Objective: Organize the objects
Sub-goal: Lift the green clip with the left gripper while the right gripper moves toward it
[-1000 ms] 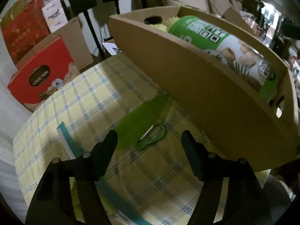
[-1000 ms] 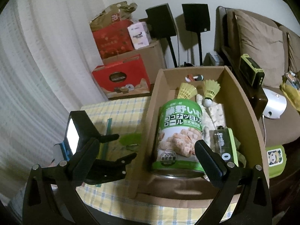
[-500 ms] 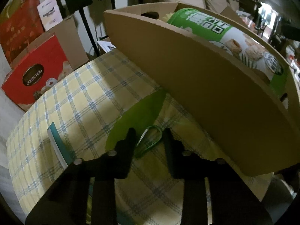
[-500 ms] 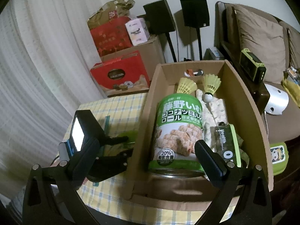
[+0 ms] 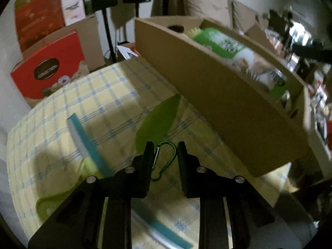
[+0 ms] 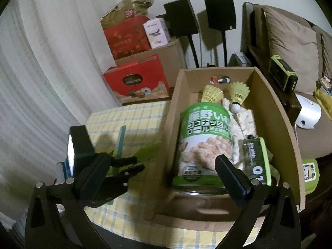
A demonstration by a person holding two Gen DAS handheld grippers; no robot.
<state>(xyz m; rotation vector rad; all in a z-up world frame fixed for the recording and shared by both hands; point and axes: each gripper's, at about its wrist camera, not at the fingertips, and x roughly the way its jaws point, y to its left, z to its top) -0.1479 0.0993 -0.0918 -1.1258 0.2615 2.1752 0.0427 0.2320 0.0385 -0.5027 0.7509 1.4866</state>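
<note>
My left gripper (image 5: 164,148) is shut on a green carabiner (image 5: 166,157) and holds it just above the yellow checked tablecloth (image 5: 97,91). A green leaf-shaped sheet (image 5: 158,120) lies just beyond it. The cardboard box (image 5: 217,95) stands to the right, holding a green can (image 6: 204,141), two yellow shuttlecocks (image 6: 239,93) and a small green pack (image 6: 257,157). My right gripper (image 6: 164,166) is open and empty, hovering over the box's near left wall. The left gripper also shows in the right wrist view (image 6: 134,164).
A teal and white strip (image 5: 83,139) lies on the cloth at left, another (image 5: 166,234) nearer me. Red gift boxes (image 6: 134,81) and cardboard cartons stand behind the table. Two speaker stands (image 6: 221,14) and a sofa with cushions (image 6: 290,39) are at the back right.
My left gripper closed from wide open onto the green carabiner and lifted it slightly off the cloth. The right gripper stayed open and barely shifted.
</note>
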